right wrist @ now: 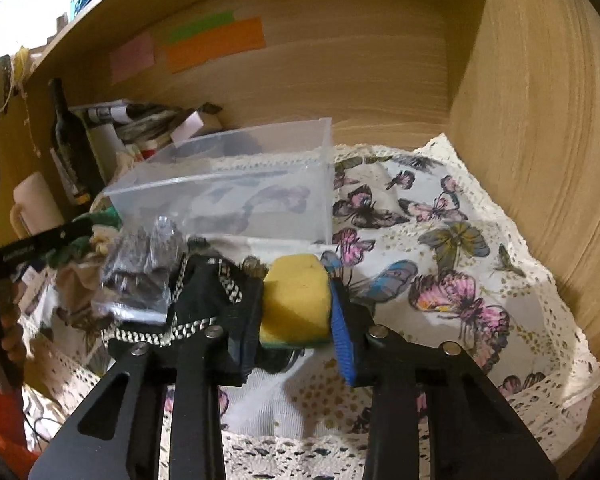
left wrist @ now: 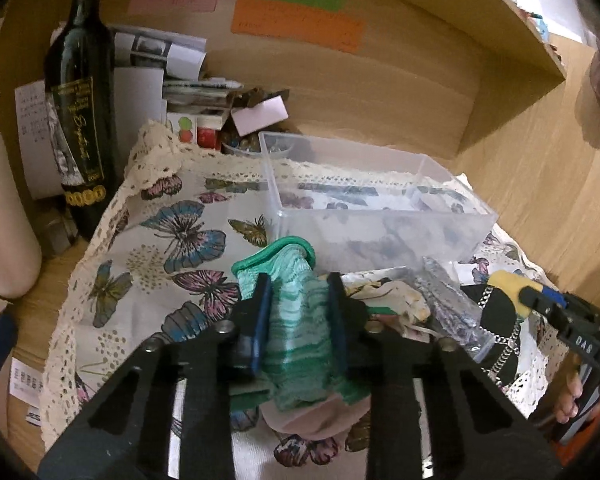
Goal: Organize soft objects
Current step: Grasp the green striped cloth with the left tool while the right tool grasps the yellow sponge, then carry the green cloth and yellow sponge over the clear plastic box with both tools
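Clamping: left tongs [left wrist: 300, 312] on green sock [left wrist: 296, 320] | right tongs [right wrist: 298, 312] on yellow sponge [right wrist: 296, 300] | bin [right wrist: 236, 196] interior only right view

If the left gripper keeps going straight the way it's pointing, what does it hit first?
Most likely the clear plastic bin. The left gripper, shut on the green sock, points at the bin's near wall just beyond the sock's cuff, though the gap between them is hard to judge.

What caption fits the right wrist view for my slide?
Right gripper shut on a yellow sponge, in front of the clear plastic bin on the butterfly cloth.
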`<state>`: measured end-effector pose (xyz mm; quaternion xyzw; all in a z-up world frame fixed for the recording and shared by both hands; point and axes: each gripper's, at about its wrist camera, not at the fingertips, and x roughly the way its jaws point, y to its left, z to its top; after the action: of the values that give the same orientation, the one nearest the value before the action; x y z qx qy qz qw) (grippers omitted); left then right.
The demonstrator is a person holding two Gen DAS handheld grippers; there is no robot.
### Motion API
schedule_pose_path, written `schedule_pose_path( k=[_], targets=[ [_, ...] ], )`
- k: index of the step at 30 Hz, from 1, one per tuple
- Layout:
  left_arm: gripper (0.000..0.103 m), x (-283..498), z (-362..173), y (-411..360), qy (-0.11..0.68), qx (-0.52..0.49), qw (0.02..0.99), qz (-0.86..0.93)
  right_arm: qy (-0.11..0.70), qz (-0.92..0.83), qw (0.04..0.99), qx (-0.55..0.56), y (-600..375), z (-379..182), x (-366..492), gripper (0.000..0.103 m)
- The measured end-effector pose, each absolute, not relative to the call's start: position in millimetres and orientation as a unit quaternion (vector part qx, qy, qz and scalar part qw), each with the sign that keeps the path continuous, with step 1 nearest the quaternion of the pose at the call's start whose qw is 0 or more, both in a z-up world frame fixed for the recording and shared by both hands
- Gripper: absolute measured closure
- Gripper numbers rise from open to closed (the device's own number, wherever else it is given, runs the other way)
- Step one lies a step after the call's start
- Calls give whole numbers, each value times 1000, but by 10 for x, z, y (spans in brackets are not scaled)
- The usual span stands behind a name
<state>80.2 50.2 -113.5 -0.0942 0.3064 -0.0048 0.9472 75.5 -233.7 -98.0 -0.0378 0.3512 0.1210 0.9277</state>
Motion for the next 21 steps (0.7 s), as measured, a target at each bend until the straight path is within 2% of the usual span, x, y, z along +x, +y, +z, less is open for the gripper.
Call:
schedule_pose_path(
  k=[6,21],
  targets=[
    [92,693,-960,476,282,-84,956,-4,321,118,939,-39,-2308,-774,754,75],
    [93,699,-299,409,201,-56,978,-14,245,139,958,-59,-2159,-228,1011,75]
  ],
)
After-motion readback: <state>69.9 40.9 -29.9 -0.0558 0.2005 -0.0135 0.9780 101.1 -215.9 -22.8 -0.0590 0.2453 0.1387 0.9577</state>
